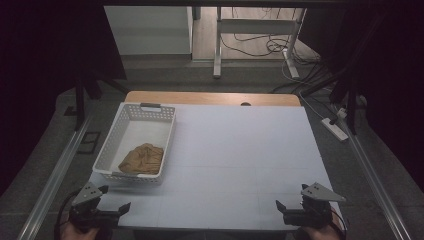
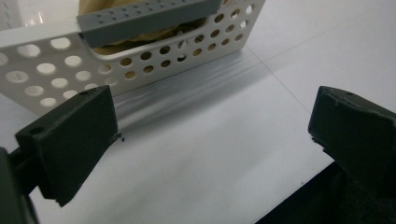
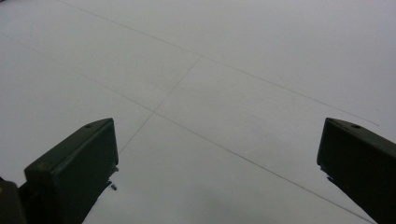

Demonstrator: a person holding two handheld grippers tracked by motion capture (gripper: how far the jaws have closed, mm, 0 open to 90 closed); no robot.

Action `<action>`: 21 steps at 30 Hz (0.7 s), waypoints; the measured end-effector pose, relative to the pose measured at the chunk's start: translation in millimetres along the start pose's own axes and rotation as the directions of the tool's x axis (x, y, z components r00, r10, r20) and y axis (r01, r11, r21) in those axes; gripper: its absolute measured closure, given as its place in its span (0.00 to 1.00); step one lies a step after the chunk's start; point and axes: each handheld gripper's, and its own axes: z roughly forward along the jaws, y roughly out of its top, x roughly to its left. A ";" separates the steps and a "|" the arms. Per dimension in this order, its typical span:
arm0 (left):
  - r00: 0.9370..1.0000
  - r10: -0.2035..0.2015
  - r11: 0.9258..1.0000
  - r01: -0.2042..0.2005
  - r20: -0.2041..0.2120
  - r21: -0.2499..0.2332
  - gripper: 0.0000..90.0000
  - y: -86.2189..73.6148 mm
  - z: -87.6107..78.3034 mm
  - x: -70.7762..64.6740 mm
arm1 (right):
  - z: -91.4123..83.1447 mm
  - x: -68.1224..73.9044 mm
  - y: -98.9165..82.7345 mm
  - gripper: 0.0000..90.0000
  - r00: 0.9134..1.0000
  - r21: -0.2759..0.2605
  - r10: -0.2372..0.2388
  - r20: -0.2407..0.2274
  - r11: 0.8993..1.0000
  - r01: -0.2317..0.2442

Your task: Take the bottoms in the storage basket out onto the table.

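Crumpled brown cloth (image 1: 142,159) lies in a heap at the near end of the white perforated basket (image 1: 111,138), which sits at the left of the table (image 1: 240,150) in the high view. In the left gripper view the cloth (image 2: 95,4) peeks over the basket's holed wall (image 2: 42,74) at the top of the frame, behind a grey handle (image 2: 144,16). It looks soft, light and limp, so I judge it will sag and drape when lifted rather than keep its shape; it is not fragile, and its woven surface should give the pads decent grip. A raised fold on top of the heap looks like the best place to pinch, since a grab at a flat layer would likely slide off or catch the basket floor. The basket itself seems light plastic and could shift or tip if the cloth snags on its rim. The left tongs (image 1: 116,200) rest at the lower left of the high view, just short of the basket's near wall, jaws spread wide with nothing between them. The right tongs (image 1: 292,197) sit at the lower right, well apart from the basket, also wide open and empty over bare table.
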 end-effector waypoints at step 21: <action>0.998 -0.038 0.999 0.037 0.051 0.019 0.01 0.4 1.5 4.3 | 2.6 1.5 0.7 0.00 0.999 0.020 -0.028 -0.022 0.999 0.028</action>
